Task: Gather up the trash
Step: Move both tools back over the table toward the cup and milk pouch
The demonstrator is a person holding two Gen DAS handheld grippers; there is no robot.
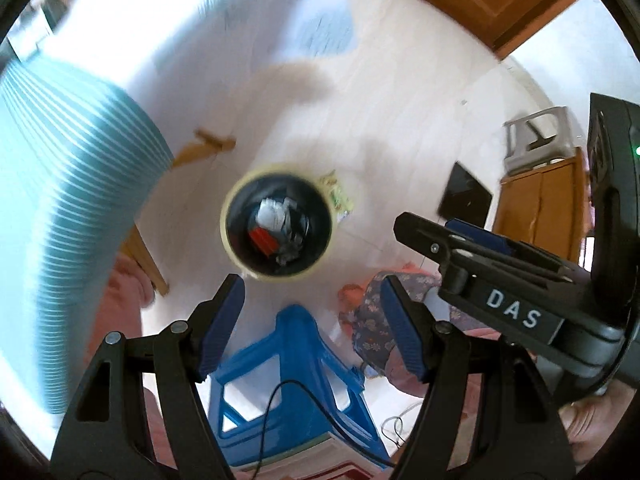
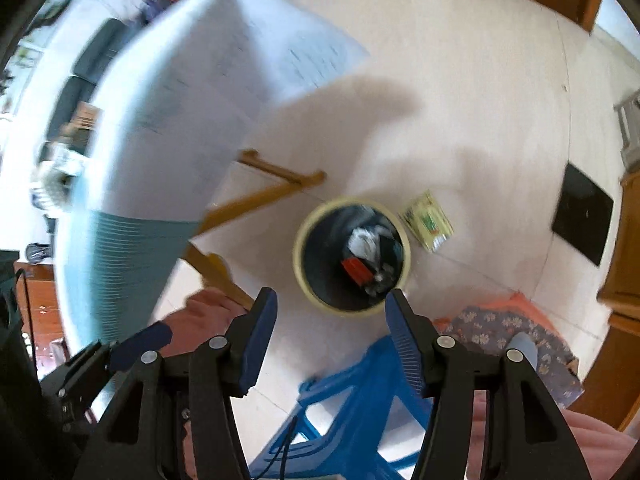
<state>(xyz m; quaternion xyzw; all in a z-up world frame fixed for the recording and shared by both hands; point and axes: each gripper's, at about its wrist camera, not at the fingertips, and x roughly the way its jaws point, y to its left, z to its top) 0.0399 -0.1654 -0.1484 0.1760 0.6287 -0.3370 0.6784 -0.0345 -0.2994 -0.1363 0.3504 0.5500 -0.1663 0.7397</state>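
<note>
A round bin (image 1: 240,256) with a pale yellow rim and black liner stands on the floor below both grippers; it also shows in the right wrist view (image 2: 316,292). Inside lie white crumpled paper (image 1: 272,212) and a red wrapper (image 1: 262,240), also seen in the right wrist view as paper (image 2: 362,242) and wrapper (image 2: 356,270). A yellow-green packet (image 2: 428,222) lies flat on the floor beside the bin, touching its right side. My left gripper (image 1: 312,312) is open and empty above the bin. My right gripper (image 2: 330,322) is open and empty too, and shows in the left wrist view (image 1: 404,224).
A table with a white and teal-striped cloth (image 2: 132,248) and wooden legs (image 2: 256,196) stands at the left. A blue plastic stool (image 1: 296,380) is below the grippers. A floral cloth (image 2: 516,340) lies right of it. A black mat (image 2: 582,218) and wooden cabinet (image 1: 536,204) are at the right.
</note>
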